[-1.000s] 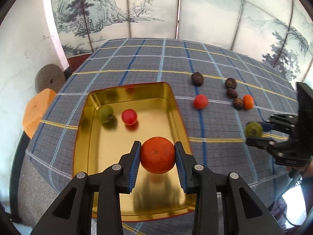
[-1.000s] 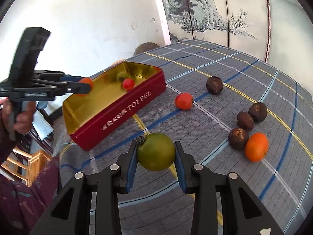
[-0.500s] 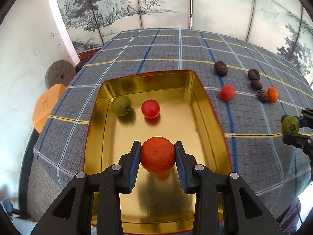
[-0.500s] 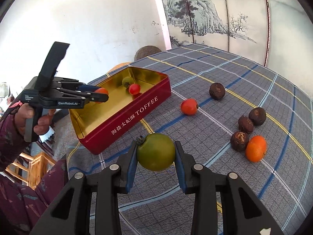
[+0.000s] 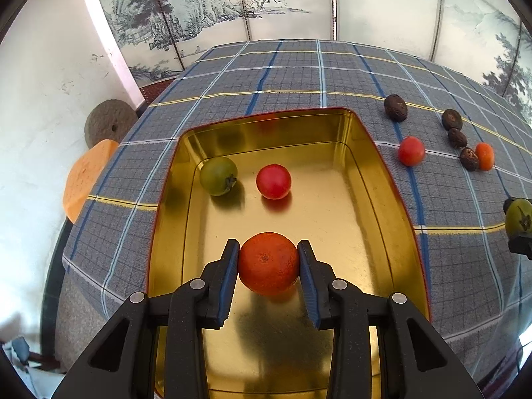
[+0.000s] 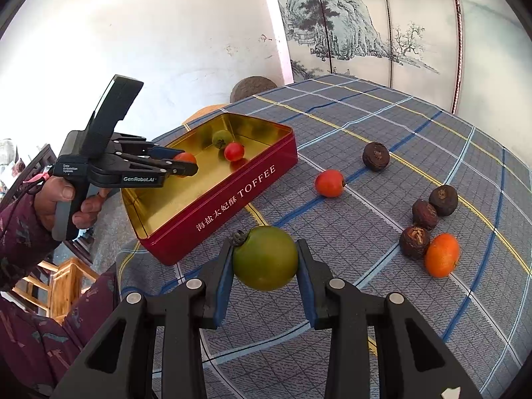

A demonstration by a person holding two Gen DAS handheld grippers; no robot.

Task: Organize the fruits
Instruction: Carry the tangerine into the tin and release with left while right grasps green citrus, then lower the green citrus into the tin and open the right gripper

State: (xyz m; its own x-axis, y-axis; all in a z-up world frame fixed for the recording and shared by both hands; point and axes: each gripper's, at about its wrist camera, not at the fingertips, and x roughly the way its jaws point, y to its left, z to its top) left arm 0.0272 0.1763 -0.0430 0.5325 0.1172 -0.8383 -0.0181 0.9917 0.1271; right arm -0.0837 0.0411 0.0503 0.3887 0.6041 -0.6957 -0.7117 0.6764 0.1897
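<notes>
My left gripper [image 5: 268,256] is shut on an orange [image 5: 267,266] and holds it low over the near half of a gold-lined red tin [image 5: 392,179]. A green tomato [image 5: 217,175] and a red tomato [image 5: 273,181] lie at the tin's far end. The right wrist view shows that same left gripper [image 6: 191,166] reaching over the tin's [image 6: 232,196] left rim. My right gripper [image 6: 264,256] is shut on a green fruit [image 6: 266,259] and holds it above the checked cloth, in front of the tin's lettered side.
On the cloth right of the tin lie a red tomato [image 6: 329,183], a small orange [image 6: 441,254] and several dark brown fruits [image 6: 375,156]. A person's hand [image 6: 63,199] holds the left gripper at the table's left edge. A wooden chair [image 6: 63,286] stands below.
My left gripper has moved forward and down over the tin with the orange, so the tin fills more of its view. The right gripper and its green fruit have stayed put.
</notes>
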